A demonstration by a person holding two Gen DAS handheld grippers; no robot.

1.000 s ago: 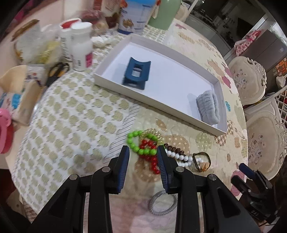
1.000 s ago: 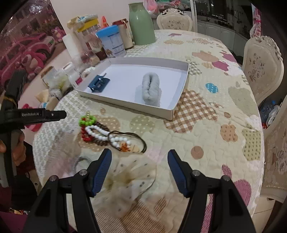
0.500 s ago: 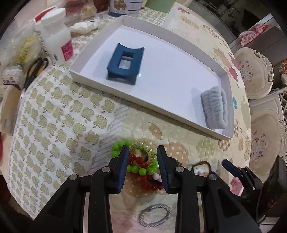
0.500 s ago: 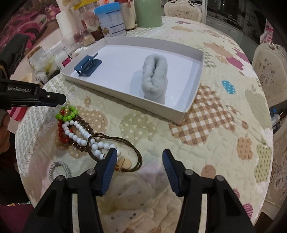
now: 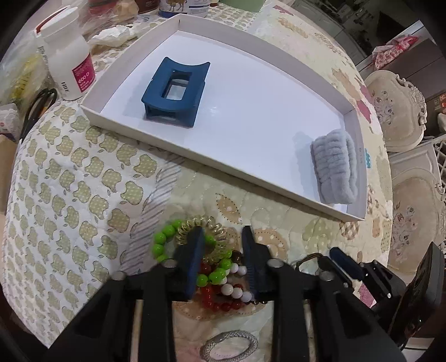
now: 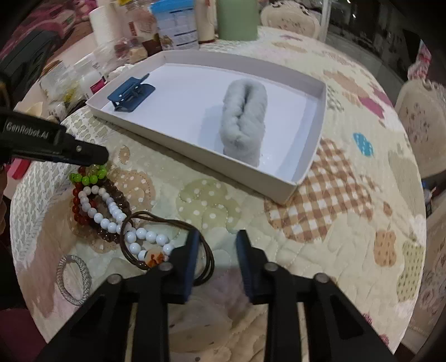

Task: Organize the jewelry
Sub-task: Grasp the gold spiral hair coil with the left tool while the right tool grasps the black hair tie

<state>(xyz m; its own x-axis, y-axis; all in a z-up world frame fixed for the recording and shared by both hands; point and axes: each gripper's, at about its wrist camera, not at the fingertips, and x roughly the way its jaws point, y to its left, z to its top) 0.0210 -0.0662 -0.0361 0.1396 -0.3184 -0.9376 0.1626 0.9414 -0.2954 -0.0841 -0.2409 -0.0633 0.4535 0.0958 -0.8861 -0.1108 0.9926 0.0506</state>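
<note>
A pile of jewelry lies on the quilted table: a green bead bracelet (image 5: 161, 239), a gold spiral hair tie (image 5: 207, 225), a red bead bracelet (image 5: 214, 302), a white bead bracelet (image 6: 111, 217) and a brown cord hair tie (image 6: 167, 222). My left gripper (image 5: 221, 236) is open, low over the pile, its jaws either side of the spiral tie and green beads. My right gripper (image 6: 217, 236) is open just right of the brown cord tie. The white tray (image 5: 223, 164) holds a blue hair claw (image 5: 175, 89) and a grey fluffy scrunchie (image 5: 334, 164).
A silver mesh ring (image 5: 228, 346) lies near the table's front edge. A white pill bottle (image 5: 68, 55), scissors (image 5: 36, 108), cans and a green vase (image 6: 237, 16) crowd the far left side behind the tray. Chairs (image 5: 395, 111) stand at the right.
Both grippers moved forward and down toward the jewelry pile. The left jaws now straddle the green beads and spiral tie. The right jaws have narrowed and reached the brown cord tie.
</note>
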